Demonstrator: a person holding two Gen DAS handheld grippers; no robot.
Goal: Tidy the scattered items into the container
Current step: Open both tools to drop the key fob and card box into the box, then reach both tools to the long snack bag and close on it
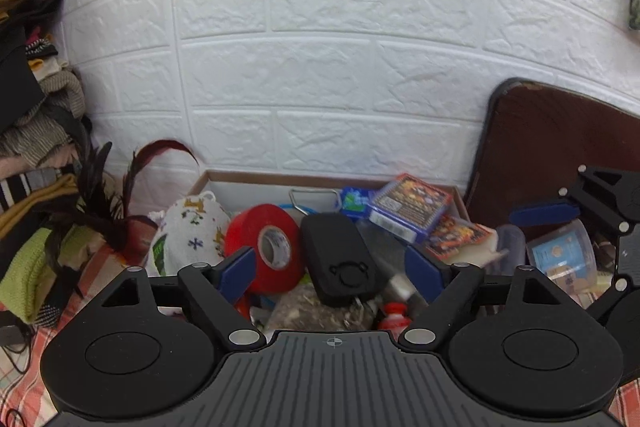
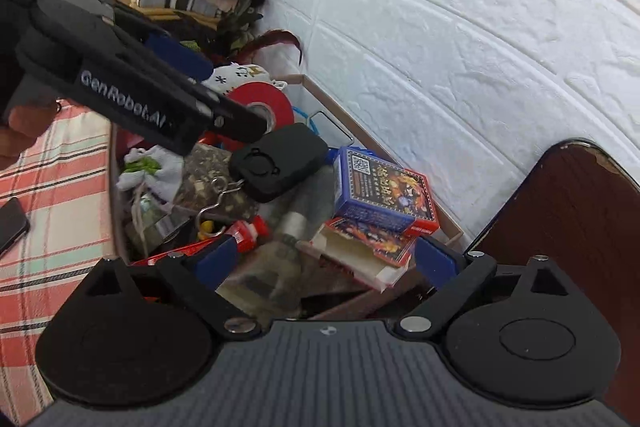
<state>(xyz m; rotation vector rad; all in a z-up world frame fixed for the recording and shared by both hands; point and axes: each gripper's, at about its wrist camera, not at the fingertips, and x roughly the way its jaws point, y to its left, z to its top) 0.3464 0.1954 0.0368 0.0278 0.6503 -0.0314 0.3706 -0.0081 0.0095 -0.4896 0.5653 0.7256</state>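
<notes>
Clutter already inside shallow brown cardboard box [image 2: 448, 227]: flat black plastic hanging scale [image 2: 280, 163], red tape roll [image 1: 264, 247], blue card pack [image 2: 380, 191]. Left gripper [image 1: 332, 267], right gripper [image 2: 324, 261]: fingers wide, empty, over box. Late stage, probably; any strays hidden.

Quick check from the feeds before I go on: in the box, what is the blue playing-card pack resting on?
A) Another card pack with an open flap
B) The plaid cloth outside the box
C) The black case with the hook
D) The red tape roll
A: in the right wrist view the blue card pack lies on top of the red-edged card pack, whose flap hangs open, apart from the red tape roll.
</notes>
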